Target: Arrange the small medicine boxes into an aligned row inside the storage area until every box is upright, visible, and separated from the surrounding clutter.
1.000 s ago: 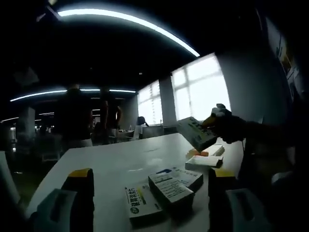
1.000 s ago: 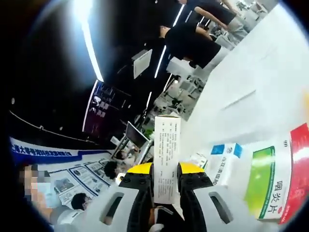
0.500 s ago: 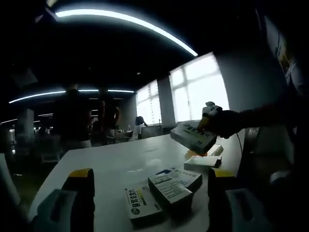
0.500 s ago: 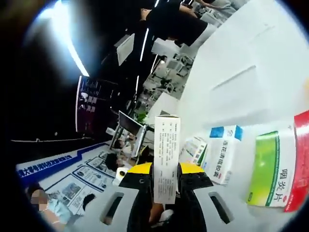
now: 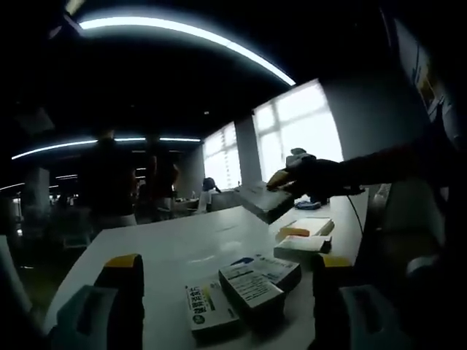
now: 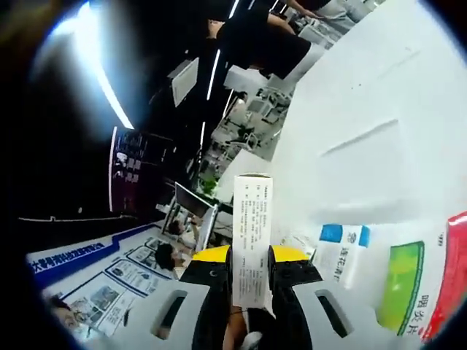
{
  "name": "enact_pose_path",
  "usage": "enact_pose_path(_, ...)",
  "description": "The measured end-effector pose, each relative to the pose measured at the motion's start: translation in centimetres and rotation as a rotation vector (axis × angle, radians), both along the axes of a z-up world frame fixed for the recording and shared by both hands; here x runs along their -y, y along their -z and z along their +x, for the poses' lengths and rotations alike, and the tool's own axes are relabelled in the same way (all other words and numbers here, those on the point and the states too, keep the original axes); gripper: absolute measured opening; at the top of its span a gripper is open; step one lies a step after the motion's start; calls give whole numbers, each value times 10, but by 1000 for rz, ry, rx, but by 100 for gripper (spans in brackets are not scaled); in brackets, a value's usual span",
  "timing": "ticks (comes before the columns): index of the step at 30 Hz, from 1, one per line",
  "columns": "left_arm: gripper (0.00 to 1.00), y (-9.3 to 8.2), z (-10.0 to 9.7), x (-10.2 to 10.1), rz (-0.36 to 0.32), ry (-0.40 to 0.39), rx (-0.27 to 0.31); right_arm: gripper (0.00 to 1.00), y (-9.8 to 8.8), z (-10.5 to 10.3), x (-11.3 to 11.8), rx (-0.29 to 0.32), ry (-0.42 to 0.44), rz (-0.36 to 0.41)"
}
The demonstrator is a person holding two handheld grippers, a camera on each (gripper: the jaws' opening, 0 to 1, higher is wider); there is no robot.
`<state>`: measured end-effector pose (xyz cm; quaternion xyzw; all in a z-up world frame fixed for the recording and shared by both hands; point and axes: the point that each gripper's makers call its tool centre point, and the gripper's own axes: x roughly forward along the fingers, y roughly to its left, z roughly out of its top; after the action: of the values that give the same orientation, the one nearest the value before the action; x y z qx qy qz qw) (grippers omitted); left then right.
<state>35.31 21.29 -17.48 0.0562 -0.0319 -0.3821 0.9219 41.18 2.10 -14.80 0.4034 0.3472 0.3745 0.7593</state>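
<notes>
My right gripper (image 6: 249, 264) is shut on a white medicine box (image 6: 252, 237) with printed text, held in the air over the white table (image 6: 379, 95). In the left gripper view that gripper (image 5: 281, 180) and its box (image 5: 264, 200) hang above the table's far right part. My left gripper (image 5: 226, 271) stands open low over the table (image 5: 175, 244), nothing between its jaws. Just ahead of it lie three small boxes: a white-yellow one (image 5: 207, 309), a white one (image 5: 251, 289) and a blue-white one (image 5: 273, 267). A blue-white box (image 6: 341, 251) and a green-red box (image 6: 412, 284) lie below my right gripper.
Two flat boxes, one with an orange edge (image 5: 303, 227) and a white one (image 5: 299, 246), lie near the table's right side. People stand beyond the far edge (image 5: 109, 182). Bright windows (image 5: 299, 131) are at the back. Posters (image 6: 109, 292) line a wall.
In the left gripper view the right gripper with its box has moved left and up, away from the flat boxes. The right gripper view has shifted, the boxes below sliding right.
</notes>
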Motion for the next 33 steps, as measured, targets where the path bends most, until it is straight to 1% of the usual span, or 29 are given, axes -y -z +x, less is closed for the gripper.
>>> enact_pose_path(1, 96, 0, -1, 1, 1, 2, -2, 17, -4, 5, -2, 6, 6, 1)
enact_pose_path(2, 96, 0, -2, 2, 5, 5, -1, 17, -10, 14, -11, 7, 3, 6)
enact_pose_path(5, 95, 1, -2, 1, 7, 2, -4, 17, -11, 19, -19, 7, -8, 1)
enact_pose_path(9, 95, 2, -2, 1, 5, 5, -6, 17, -9, 28, -23, 4, -6, -6)
enact_pose_path(14, 95, 1, -2, 1, 7, 6, -9, 17, -2, 36, -23, -4, 14, -32)
enact_pose_path(19, 95, 0, -2, 1, 14, 8, -2, 17, -2, 47, -22, -1, 37, -43)
enact_pose_path(21, 95, 0, -1, 0, 9, 7, -7, 17, -1, 56, -20, -2, 52, -45)
enact_pose_path(26, 94, -2, 1, -2, 4, 3, -3, 17, 2, 70, -20, -2, 75, -82)
enact_pose_path(29, 94, -2, 0, -2, 1, 3, -2, 17, 2, 84, -19, 1, 87, -86)
enact_pose_path(33, 94, 1, 0, -2, 3, 4, -5, 17, 5, 96, -21, 0, 99, -90)
